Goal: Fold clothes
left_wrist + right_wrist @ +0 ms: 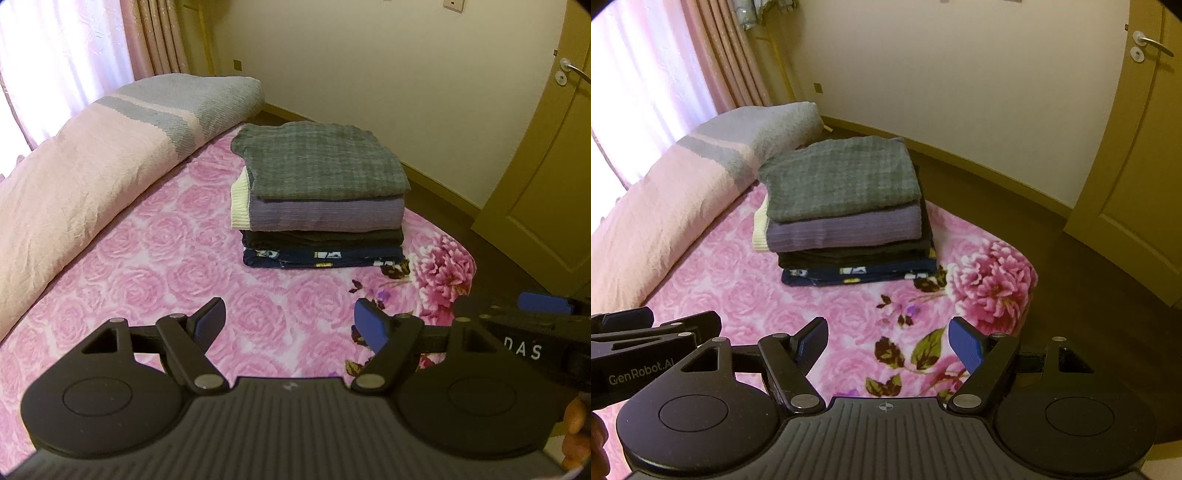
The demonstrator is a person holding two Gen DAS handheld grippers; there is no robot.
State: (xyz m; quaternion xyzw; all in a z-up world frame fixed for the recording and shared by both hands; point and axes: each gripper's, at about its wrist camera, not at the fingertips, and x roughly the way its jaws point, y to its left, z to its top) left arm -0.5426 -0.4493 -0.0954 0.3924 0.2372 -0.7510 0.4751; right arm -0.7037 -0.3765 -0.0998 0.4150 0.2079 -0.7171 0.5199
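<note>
A stack of folded clothes (321, 192) (846, 210) sits on the pink rose bedspread (155, 251) (738, 280): a grey-green checked piece on top, a lilac one with a cream edge below, then a black one and a navy patterned one. My left gripper (291, 325) hovers open over bare bedspread, well short of the stack, nothing between its blue pads. My right gripper (890, 343) is open too, over the flower print near the bed's corner, with nothing in it. Each gripper shows at the edge of the other's view.
A rolled pink and grey quilt (92, 177) (683, 192) lies along the bed's left side under pink curtains (713, 55). Dark floor (1071, 266), a cream wall and a door (554, 166) lie beyond the bed's right corner. A hand (576, 435) shows at lower right.
</note>
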